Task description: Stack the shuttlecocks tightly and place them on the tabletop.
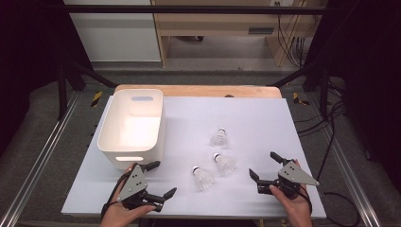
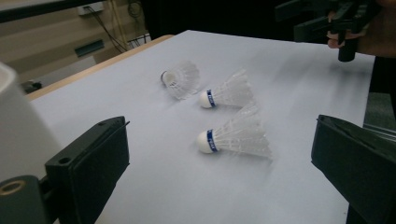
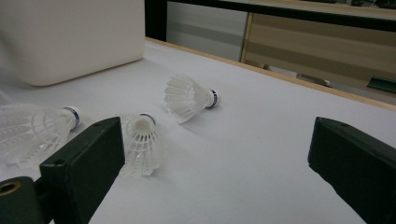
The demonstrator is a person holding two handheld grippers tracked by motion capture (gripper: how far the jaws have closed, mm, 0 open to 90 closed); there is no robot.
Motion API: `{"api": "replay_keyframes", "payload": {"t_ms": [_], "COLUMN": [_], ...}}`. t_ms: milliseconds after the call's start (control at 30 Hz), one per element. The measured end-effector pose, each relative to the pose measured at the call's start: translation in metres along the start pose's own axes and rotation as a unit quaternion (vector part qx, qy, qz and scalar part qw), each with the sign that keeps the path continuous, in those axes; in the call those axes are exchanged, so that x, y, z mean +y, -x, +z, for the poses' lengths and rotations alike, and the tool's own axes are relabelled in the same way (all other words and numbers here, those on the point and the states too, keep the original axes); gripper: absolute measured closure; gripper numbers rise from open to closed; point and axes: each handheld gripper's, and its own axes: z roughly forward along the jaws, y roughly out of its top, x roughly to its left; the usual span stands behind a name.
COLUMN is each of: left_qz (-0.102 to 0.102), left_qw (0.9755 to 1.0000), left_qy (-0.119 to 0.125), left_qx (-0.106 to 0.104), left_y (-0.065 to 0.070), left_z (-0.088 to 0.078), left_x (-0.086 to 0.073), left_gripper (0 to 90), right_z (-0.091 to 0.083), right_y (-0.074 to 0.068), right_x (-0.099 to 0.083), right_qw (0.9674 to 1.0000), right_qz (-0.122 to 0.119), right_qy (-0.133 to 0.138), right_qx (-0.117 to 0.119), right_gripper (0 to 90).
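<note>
Three white shuttlecocks lie on their sides on the white table sheet: a far one, a middle one and a near one. My left gripper stands open at the front left, just left of the near shuttlecock, with nothing between its jaws. In the left gripper view the near shuttlecock lies ahead between the wide jaws. At the front right my right gripper is open and empty, right of the middle shuttlecock.
A white plastic bin with handle slots stands at the left, just behind the left gripper; it looks empty. The table's wooden back edge shows beyond the sheet. Dark frame bars and cables flank the table.
</note>
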Motion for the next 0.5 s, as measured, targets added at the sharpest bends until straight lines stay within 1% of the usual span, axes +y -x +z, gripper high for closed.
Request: {"api": "replay_keyframes", "payload": {"t_ms": [67, 100, 133, 167, 233, 267, 300, 333, 367, 400, 433, 467, 500], "left_qz": [0.002, 0.011, 0.011, 0.023, 0.032, 0.035, 0.035, 0.039, 0.039, 0.042, 0.051, 0.056, 0.056], "left_qw": [1.0000, 0.9998, 0.9998, 0.9993, 0.9985, 0.9981, 0.9981, 0.9973, 0.9973, 0.9964, 0.9947, 0.9935, 0.9935], "left_qy": [-0.004, -0.015, -0.015, -0.024, -0.032, -0.035, -0.035, -0.042, -0.042, -0.049, -0.063, -0.071, -0.071], "left_qx": [-0.003, -0.010, -0.010, -0.020, -0.030, -0.035, -0.035, -0.046, -0.046, -0.054, -0.063, -0.069, -0.069], "left_y": [0.001, 0.003, 0.003, 0.005, 0.008, 0.009, 0.009, 0.011, 0.011, 0.012, 0.014, 0.015, 0.015], "left_z": [0.003, 0.010, 0.010, 0.016, 0.023, 0.027, 0.027, 0.036, 0.036, 0.043, 0.052, 0.057, 0.057], "left_x": [0.001, 0.005, 0.005, 0.008, 0.011, 0.012, 0.012, 0.014, 0.014, 0.014, 0.015, 0.015, 0.015], "left_gripper": [3.7, 3.6, 3.6, 3.6, 3.7, 3.7, 3.9, 4.3, 4.6, 4.6, 5.3, 5.7, 6.1], "right_z": [0.000, 0.000, 0.000, 0.000, 0.000, 0.001, 0.001, 0.001, 0.001, 0.001, 0.000, 0.000, 0.000], "right_y": [0.000, 0.000, 0.000, 0.000, -0.001, -0.001, -0.001, -0.002, -0.002, -0.002, -0.002, -0.002, -0.002], "right_x": [0.000, 0.000, 0.000, 0.000, 0.000, 0.000, 0.000, 0.000, 0.000, 0.000, 0.000, 0.001, 0.001], "right_qw": [1.0000, 1.0000, 1.0000, 1.0000, 1.0000, 1.0000, 1.0000, 1.0000, 1.0000, 1.0000, 1.0000, 1.0000, 1.0000], "right_qz": [-0.001, 0.000, 0.000, -0.001, -0.001, -0.004, -0.006, -0.007, -0.007, -0.007, -0.007, -0.006, -0.006], "right_qy": [0.001, 0.002, 0.002, 0.002, -0.001, -0.001, -0.002, -0.003, -0.003, -0.003, -0.003, -0.003, -0.003], "right_qx": [-0.001, -0.002, -0.002, -0.002, 0.000, 0.000, 0.001, 0.000, 0.001, 0.001, 0.000, 0.000, 0.000], "right_gripper": [3.9, 4.0, 4.0, 4.0, 4.0, 3.9, 4.0, 4.0, 4.0, 4.0, 4.0, 4.0, 4.0]}}
